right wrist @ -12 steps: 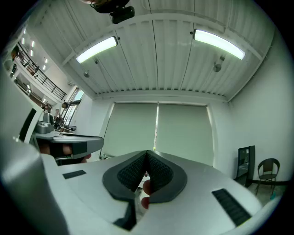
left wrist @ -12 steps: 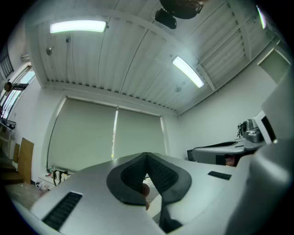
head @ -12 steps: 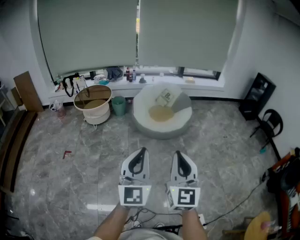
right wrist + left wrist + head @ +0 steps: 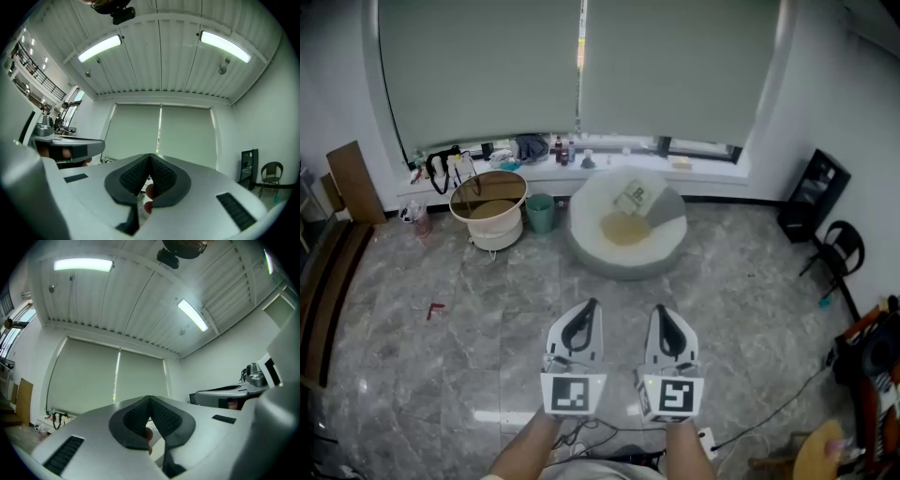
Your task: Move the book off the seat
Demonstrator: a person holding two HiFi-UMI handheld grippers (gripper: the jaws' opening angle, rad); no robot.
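Observation:
A pale book [image 4: 637, 197] lies on the back of a round white cushioned seat [image 4: 586, 239] by the window, beside a tan cushion [image 4: 624, 228]. My left gripper [image 4: 587, 304] and right gripper [image 4: 663, 308] are held side by side low in the head view, well short of the seat. Both point toward it, slightly upward. Each has its jaws shut with nothing between them. In the left gripper view the left gripper [image 4: 149, 398] shows dark pads pressed together; in the right gripper view the right gripper [image 4: 149, 155] looks the same. The book is hidden in both gripper views.
A round wood-rimmed basket [image 4: 487, 208] and a small green bin [image 4: 539, 212] stand left of the seat. The window ledge [image 4: 712, 168] holds bottles and clutter. A black speaker [image 4: 810, 192] and black chair [image 4: 841, 248] stand at the right. Cables [image 4: 769, 412] lie on the marble floor.
The view has shifted slightly; both grippers sit a touch lower and to the right in the head view. Nothing was gripped or released.

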